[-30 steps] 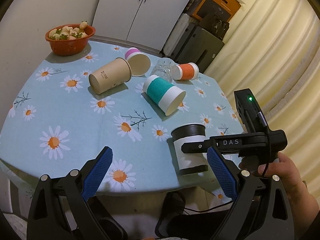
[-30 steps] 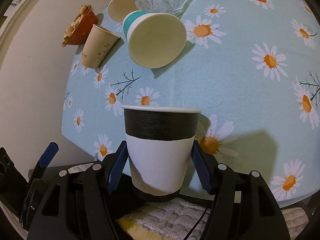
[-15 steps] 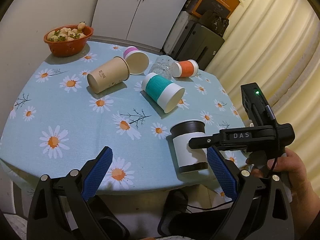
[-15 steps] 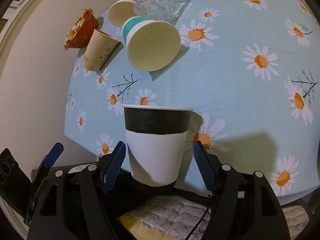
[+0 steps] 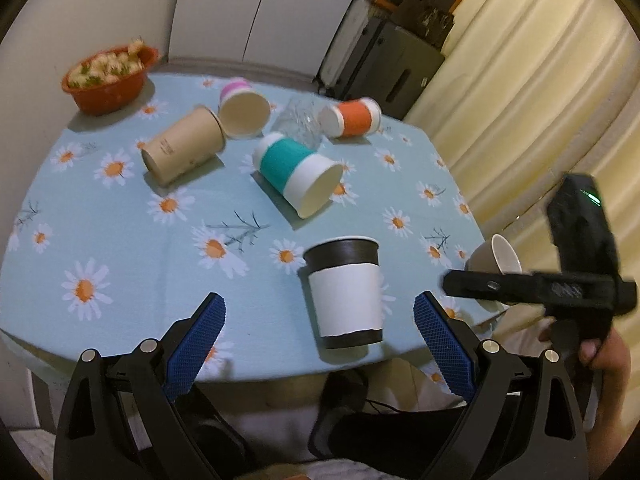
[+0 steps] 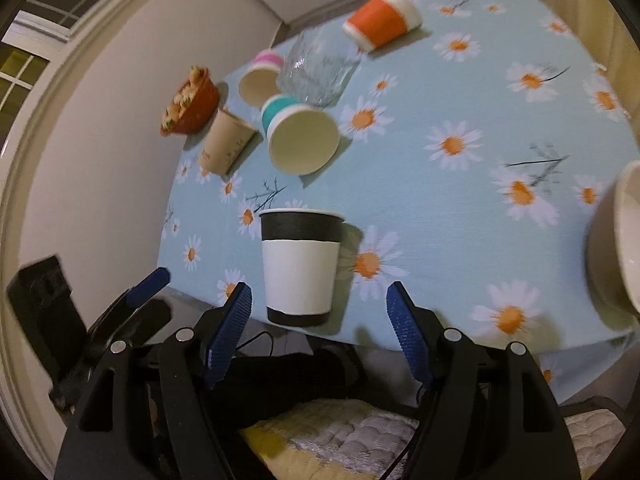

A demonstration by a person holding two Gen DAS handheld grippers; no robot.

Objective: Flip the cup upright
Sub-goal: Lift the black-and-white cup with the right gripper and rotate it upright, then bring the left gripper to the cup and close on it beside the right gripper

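Near the front edge of the counter the black-and-white cup stands upright, long axis vertical, mouth up, black base band on the daisy cloth. In the right wrist view the same cup sits just ahead of the right gripper, whose jaws are spread wide and apart from the cup on both sides, gripping nothing. Half a second ago those jaws flanked the cup closely; now the gripper has backed off and the cup sits clear in front of the blue pads. The left gripper is also spread wide and empty, hanging off the front edge with the cup ahead between its pads, not touching.

Further back the other cups lie on their sides: teal cup with mouth toward the camera, brown cup, pink cup, orange cup, and a clear glass tipped between them. Red bowl at the far left corner. A beige cup is newly in view at the counter's right edge, partly behind the right gripper's body; its pose is unclear.
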